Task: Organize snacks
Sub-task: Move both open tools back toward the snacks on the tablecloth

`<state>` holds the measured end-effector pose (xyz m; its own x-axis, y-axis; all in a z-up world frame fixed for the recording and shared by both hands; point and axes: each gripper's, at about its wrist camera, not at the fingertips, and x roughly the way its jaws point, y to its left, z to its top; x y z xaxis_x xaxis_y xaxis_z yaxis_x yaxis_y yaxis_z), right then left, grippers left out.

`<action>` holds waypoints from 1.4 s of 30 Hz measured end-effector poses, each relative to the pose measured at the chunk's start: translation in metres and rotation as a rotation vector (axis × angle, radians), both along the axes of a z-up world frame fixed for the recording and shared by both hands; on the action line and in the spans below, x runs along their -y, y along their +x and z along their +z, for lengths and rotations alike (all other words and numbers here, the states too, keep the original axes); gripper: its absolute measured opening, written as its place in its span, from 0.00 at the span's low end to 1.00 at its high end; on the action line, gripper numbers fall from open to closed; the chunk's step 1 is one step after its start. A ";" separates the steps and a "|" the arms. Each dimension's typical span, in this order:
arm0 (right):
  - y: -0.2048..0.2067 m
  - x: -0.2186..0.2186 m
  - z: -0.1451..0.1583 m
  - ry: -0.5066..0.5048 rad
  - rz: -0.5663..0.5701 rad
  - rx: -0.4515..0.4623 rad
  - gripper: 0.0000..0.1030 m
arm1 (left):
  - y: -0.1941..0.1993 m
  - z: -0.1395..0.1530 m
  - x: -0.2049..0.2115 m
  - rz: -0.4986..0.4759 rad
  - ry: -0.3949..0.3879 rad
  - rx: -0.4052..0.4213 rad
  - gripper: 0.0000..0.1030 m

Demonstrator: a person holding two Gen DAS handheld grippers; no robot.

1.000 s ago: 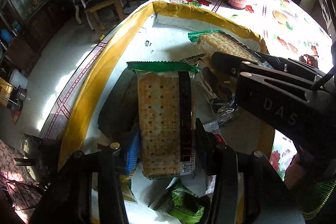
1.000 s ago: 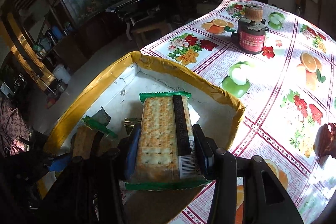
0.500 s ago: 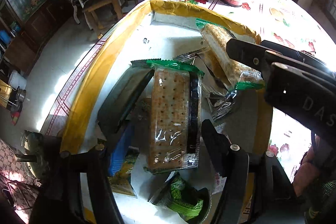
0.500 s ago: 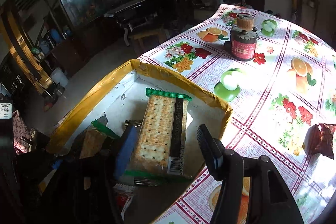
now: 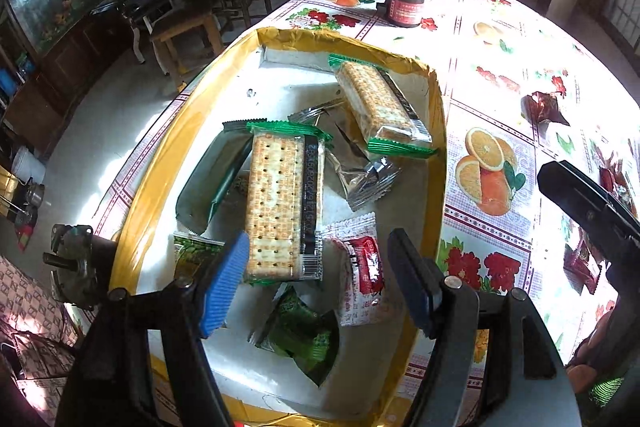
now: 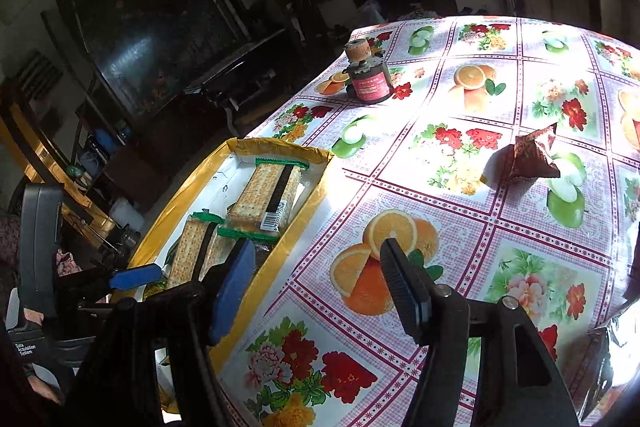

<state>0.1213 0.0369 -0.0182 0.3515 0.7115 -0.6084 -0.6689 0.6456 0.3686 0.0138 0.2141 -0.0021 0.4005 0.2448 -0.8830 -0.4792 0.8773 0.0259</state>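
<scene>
A yellow-rimmed white box (image 5: pixel 136 203) holds several snack packs. One green-ended cracker pack (image 5: pixel 282 203) lies flat in the box, just ahead of my left gripper (image 5: pixel 316 247), which is open above it and touches nothing. A second cracker pack (image 5: pixel 376 103) leans by the box's far right wall. My right gripper (image 6: pixel 316 247) hovers over the flowered tablecloth to the right of the box (image 6: pixel 280 147). Its jaws are opening with nothing between them. Both cracker packs (image 6: pixel 272 187) show in the right wrist view. A dark red wrapper (image 6: pixel 528 155) lies loose on the cloth.
The box also holds a red packet (image 5: pixel 362 263), a green packet (image 5: pixel 304 339), a silver wrapper (image 5: pixel 368 179) and a dark green pack (image 5: pixel 212 179). A dark jar (image 6: pixel 368 79) with a cork lid stands far back. More red wrappers (image 5: pixel 580 263) lie at the right. The table's left edge drops to the floor.
Both grippers opened and let go of their cracker packs, which now lie in the box. The right gripper swung right, out over the tablecloth. The left gripper pulled back and up.
</scene>
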 end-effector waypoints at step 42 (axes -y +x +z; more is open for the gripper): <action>-0.010 0.182 -0.016 -0.137 -0.350 0.027 0.69 | 0.060 0.003 0.125 -0.258 -0.084 -0.010 0.71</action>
